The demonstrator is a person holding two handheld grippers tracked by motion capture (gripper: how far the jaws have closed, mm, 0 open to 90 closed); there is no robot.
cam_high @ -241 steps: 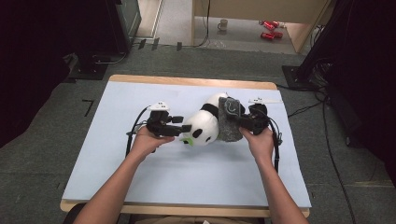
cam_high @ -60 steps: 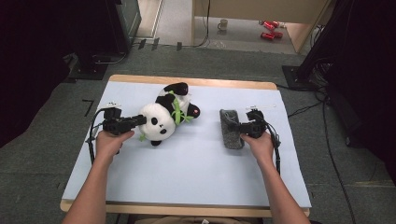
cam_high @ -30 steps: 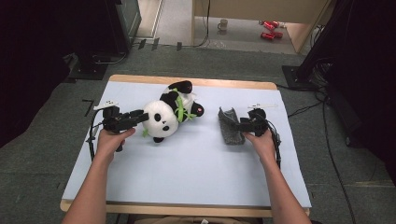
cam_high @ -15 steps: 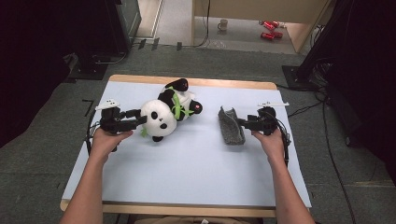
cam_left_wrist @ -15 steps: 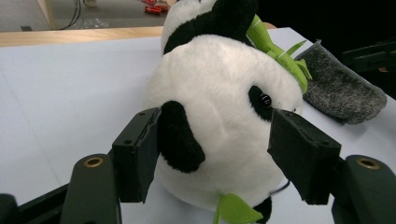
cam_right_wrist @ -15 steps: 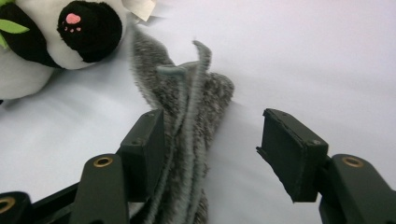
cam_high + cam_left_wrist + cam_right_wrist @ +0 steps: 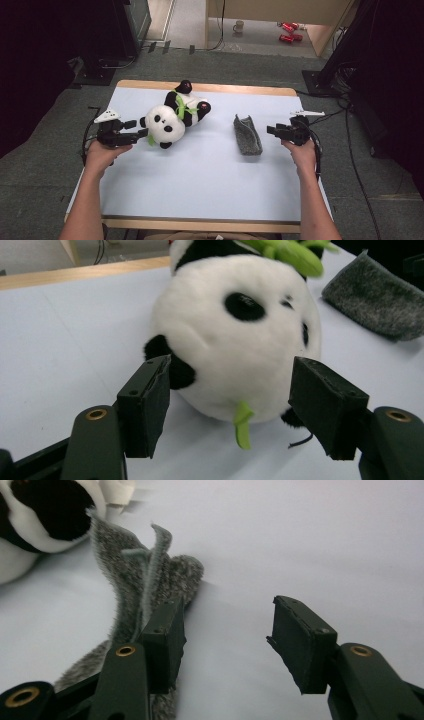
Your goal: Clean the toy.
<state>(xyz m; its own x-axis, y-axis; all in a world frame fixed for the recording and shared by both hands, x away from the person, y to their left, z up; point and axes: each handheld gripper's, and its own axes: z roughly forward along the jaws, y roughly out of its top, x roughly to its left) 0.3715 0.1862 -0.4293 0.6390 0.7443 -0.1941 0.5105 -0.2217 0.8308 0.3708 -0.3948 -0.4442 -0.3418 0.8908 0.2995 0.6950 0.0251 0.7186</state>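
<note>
On the table's (image 7: 210, 200) left, our left tool (image 7: 141, 134) stands open, jaws just widened, panda plush (image 7: 170, 122) head between them unpressed. Right tool (image 7: 270, 130), open though narrowing, sits just right of the grey pouch (image 7: 248, 135), whose long axis runs near-to-far.

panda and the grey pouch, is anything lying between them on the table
Nothing. In the high view the stretch of table between the panda and the grey pouch is bare pale surface.
</note>
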